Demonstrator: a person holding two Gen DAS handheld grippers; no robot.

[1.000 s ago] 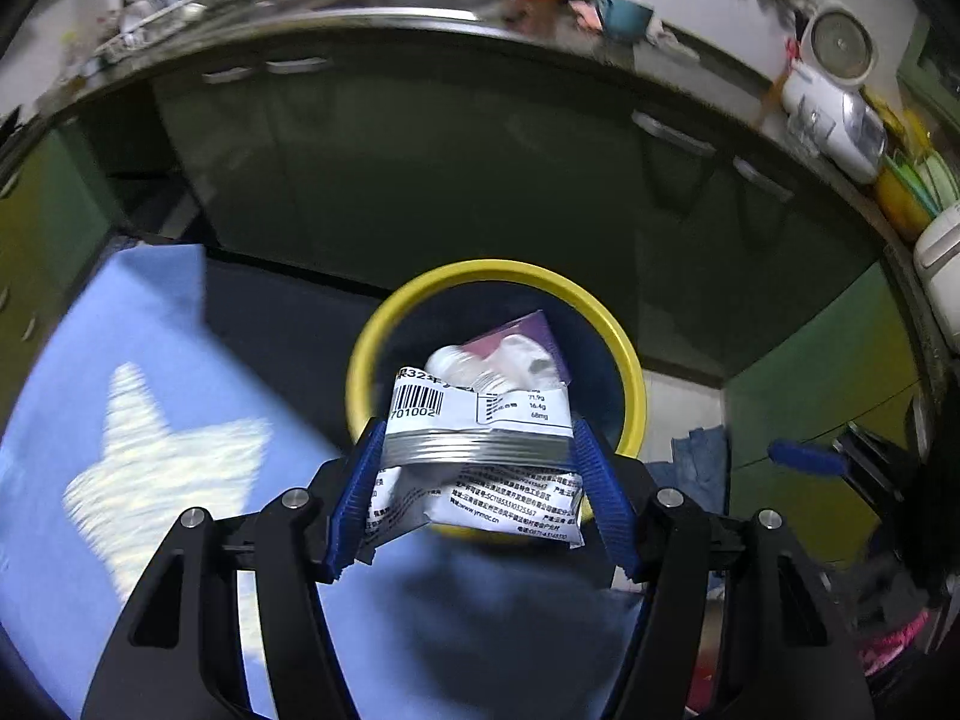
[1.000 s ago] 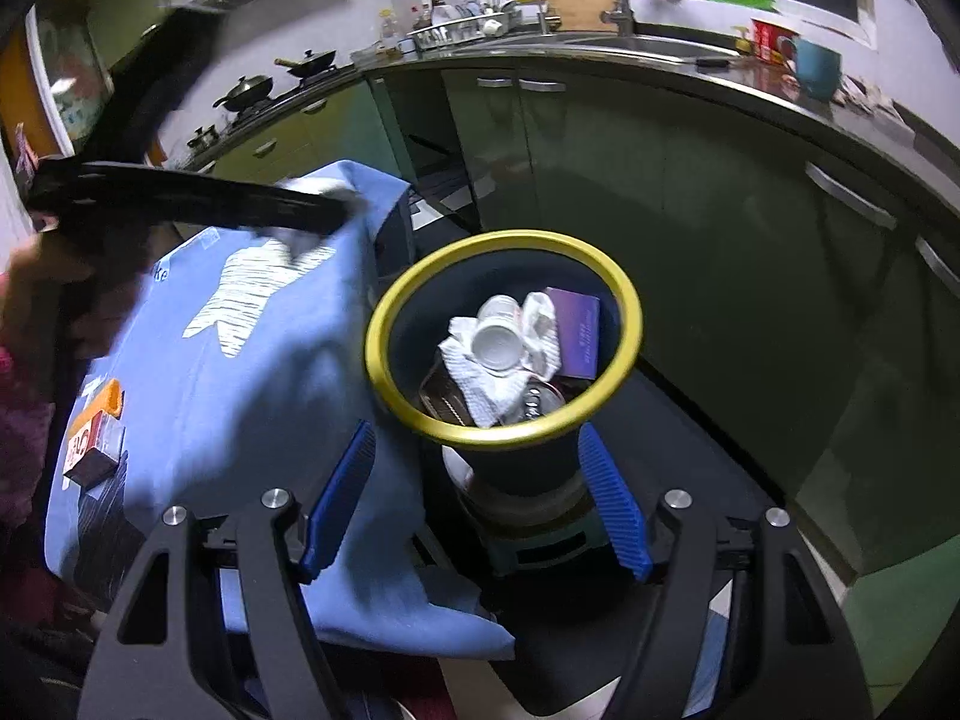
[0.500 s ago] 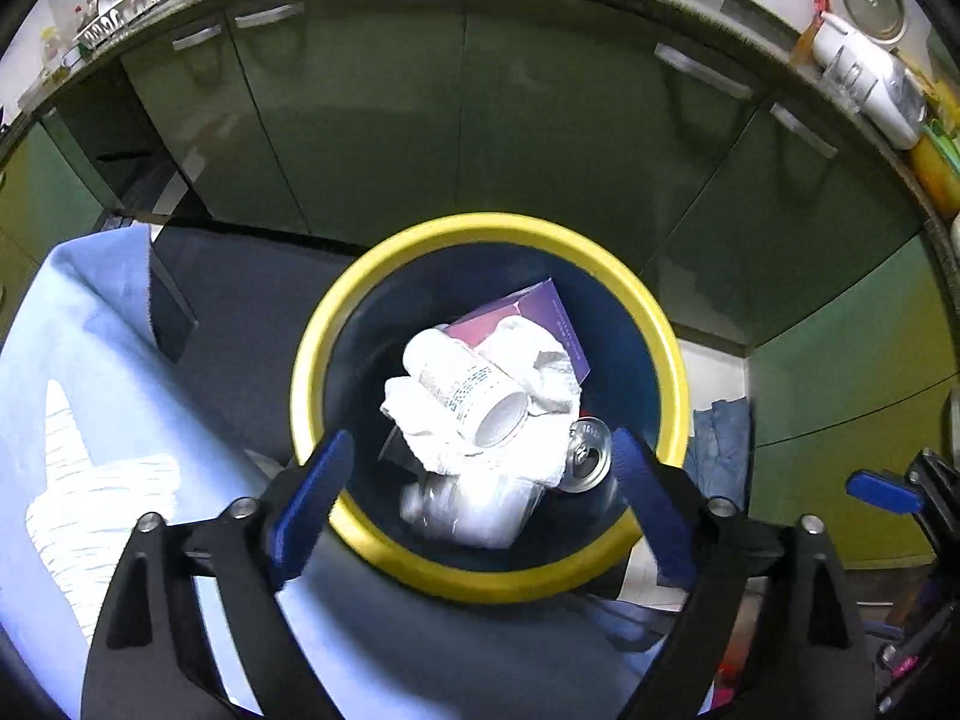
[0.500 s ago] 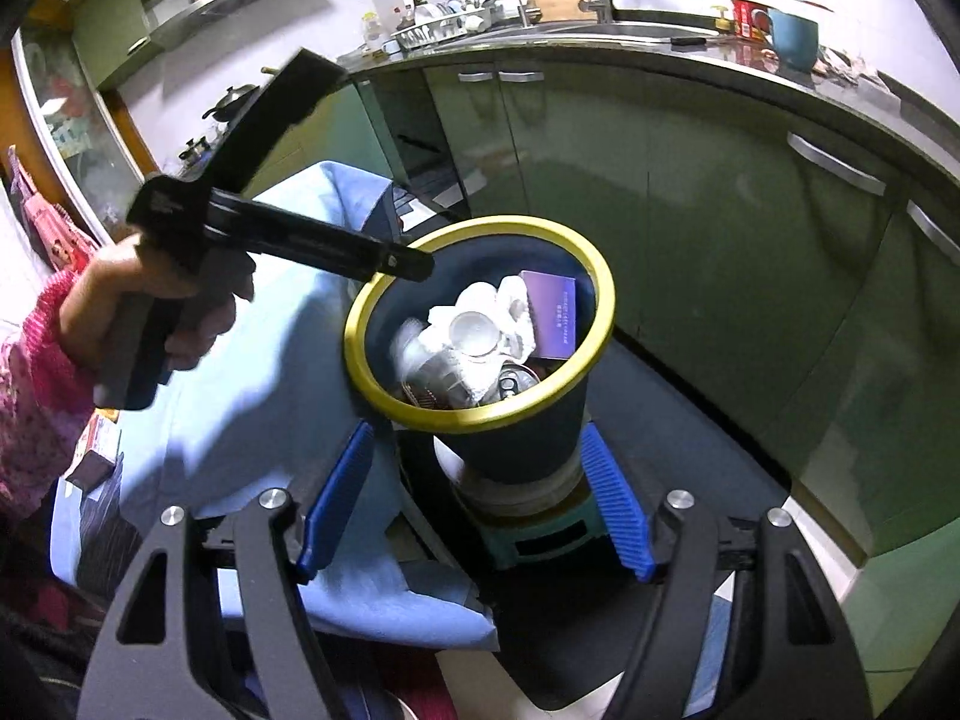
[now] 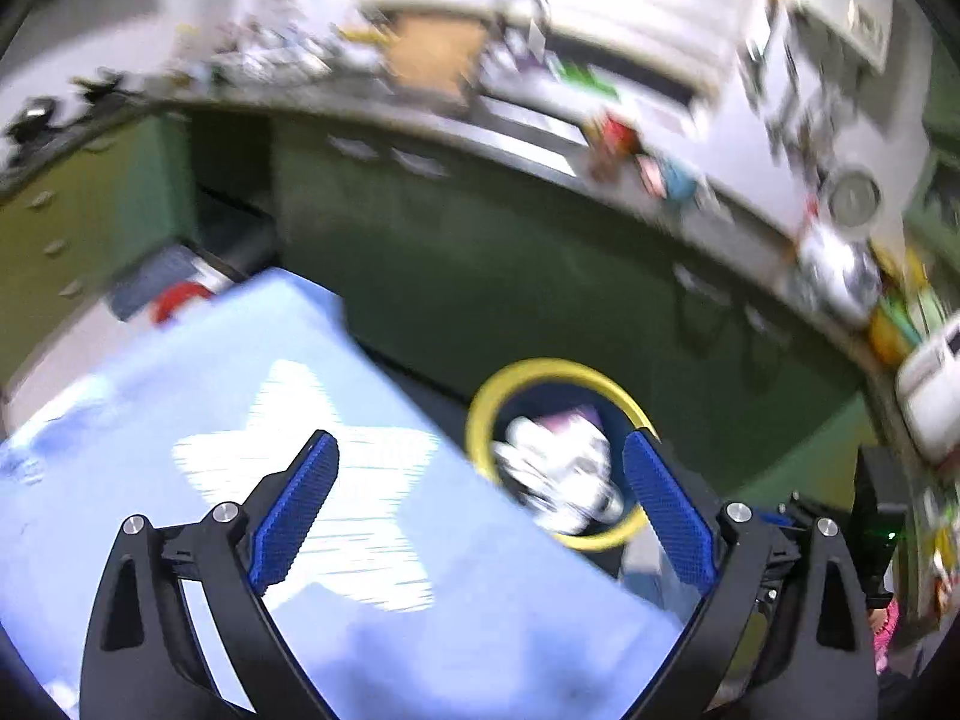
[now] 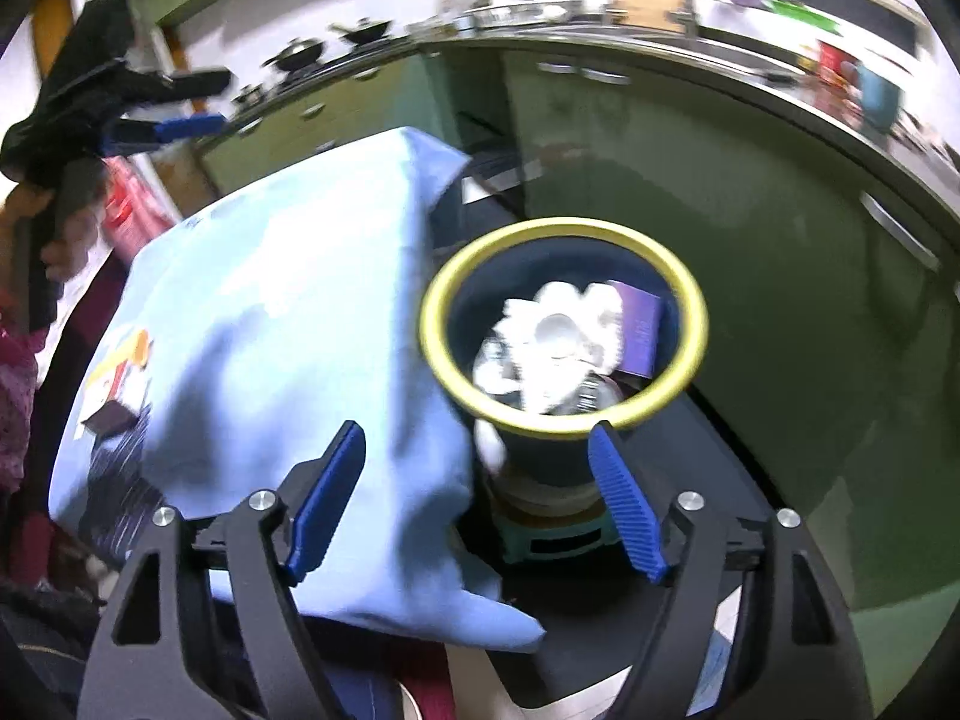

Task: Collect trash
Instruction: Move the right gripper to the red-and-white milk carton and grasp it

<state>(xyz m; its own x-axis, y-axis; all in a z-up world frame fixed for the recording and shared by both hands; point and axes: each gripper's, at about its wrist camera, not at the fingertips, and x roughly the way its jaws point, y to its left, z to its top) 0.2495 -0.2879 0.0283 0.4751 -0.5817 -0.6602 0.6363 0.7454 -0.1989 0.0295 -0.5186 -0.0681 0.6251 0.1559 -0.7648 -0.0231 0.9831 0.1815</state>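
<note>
Right wrist view shows the big blue cloth (image 6: 270, 300) over the desk at nine o'clock. Beside it, at three o'clock, stands the yellow-rimmed bin (image 6: 438, 354), full of white trash (image 6: 552, 354) and a purple box (image 6: 641, 330). At ten o'clock the left gripper (image 6: 180, 105) is up in the air, and its fingers have just been opening wide with nothing between them. The right gripper (image 6: 477, 498) is wide open too and holds nothing. I think one drop is done. Next comes finding more trash, maybe the small packets (image 6: 117, 387) at nine o'clock.
</note>
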